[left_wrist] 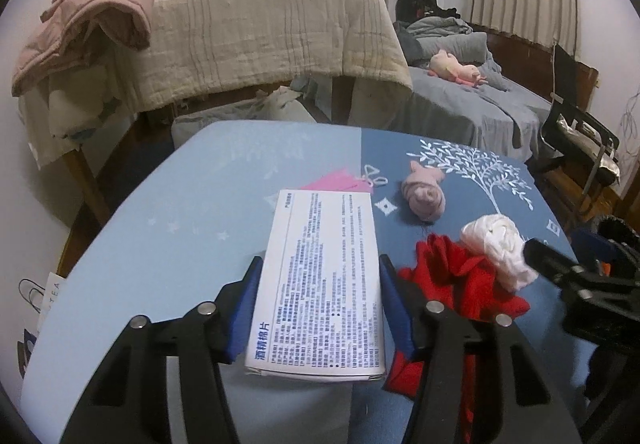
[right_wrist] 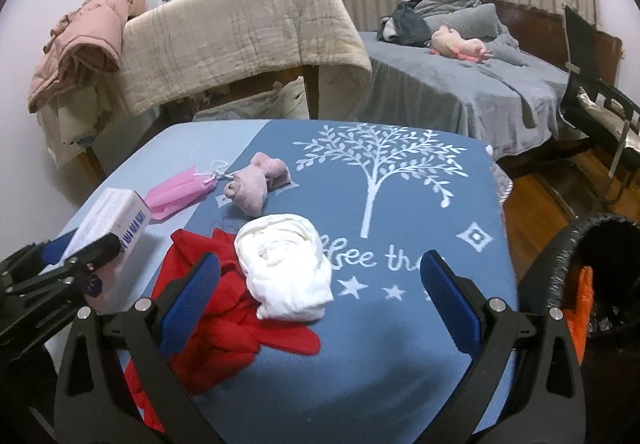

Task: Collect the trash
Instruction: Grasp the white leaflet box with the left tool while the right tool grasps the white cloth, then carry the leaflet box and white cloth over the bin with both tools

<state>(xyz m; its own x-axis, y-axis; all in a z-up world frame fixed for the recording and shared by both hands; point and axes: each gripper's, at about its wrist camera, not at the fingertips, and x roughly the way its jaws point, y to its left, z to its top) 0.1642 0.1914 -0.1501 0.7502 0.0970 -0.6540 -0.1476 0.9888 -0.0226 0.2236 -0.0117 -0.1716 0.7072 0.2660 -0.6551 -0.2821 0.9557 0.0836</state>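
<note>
My left gripper (left_wrist: 320,264) is shut on a white printed box (left_wrist: 320,284), its blue pads pressing both long sides just above the blue tablecloth (left_wrist: 160,224). From the right wrist view the same box (right_wrist: 120,212) and left gripper (right_wrist: 80,256) sit at the table's left edge. Behind the box lies a folded pink face mask (right_wrist: 176,192). My right gripper (right_wrist: 320,260) is open, its fingers spread over a bundled white cloth (right_wrist: 288,268) that rests on a red cloth (right_wrist: 240,324). A black-lined bin (right_wrist: 560,256) stands right of the table.
A rolled pink sock (right_wrist: 256,184) lies mid-table near the mask. Something orange (right_wrist: 580,308) shows inside the bin. Behind the table are a chair draped with a beige blanket (right_wrist: 240,28), a pink jacket (right_wrist: 80,40), a grey bed (right_wrist: 460,84) and a black chair (right_wrist: 600,116).
</note>
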